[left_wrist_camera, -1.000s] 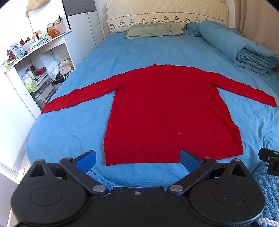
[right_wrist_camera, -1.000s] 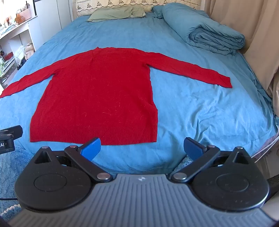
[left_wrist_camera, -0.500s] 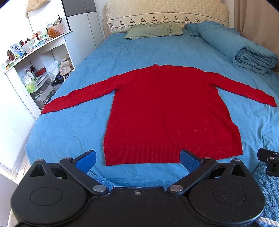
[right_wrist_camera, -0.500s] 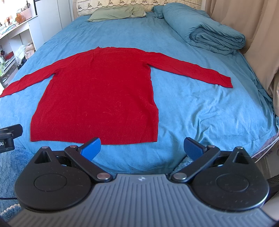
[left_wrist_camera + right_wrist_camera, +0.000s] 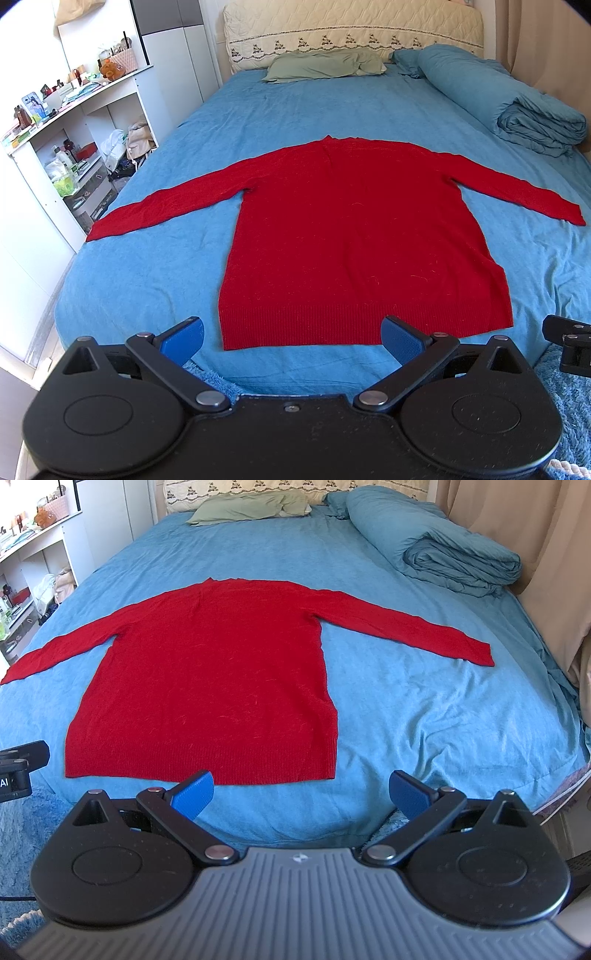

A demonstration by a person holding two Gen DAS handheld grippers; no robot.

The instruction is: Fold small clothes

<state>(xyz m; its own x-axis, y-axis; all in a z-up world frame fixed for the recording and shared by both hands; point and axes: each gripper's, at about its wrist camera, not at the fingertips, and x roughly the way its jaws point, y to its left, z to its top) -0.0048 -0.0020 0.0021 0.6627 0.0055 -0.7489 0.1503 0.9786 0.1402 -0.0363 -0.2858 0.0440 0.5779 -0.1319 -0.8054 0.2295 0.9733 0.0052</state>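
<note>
Red sweater spread flat on a blue bed, both grippers held off it.

The bed [image 5: 332, 110] fills most of each frame; a rolled blue duvet [image 5: 517, 110] is seen at upper right and a green pillow [image 5: 321, 66] at top centre. The red sweater [image 5: 362, 236] is laid flat mid-frame, sleeves stretched to both sides, hem nearest the cameras. The left gripper [image 5: 291, 338] and right gripper [image 5: 301, 792] are shown at the bottom edge, jaws spread wide, nothing grasped.
</note>
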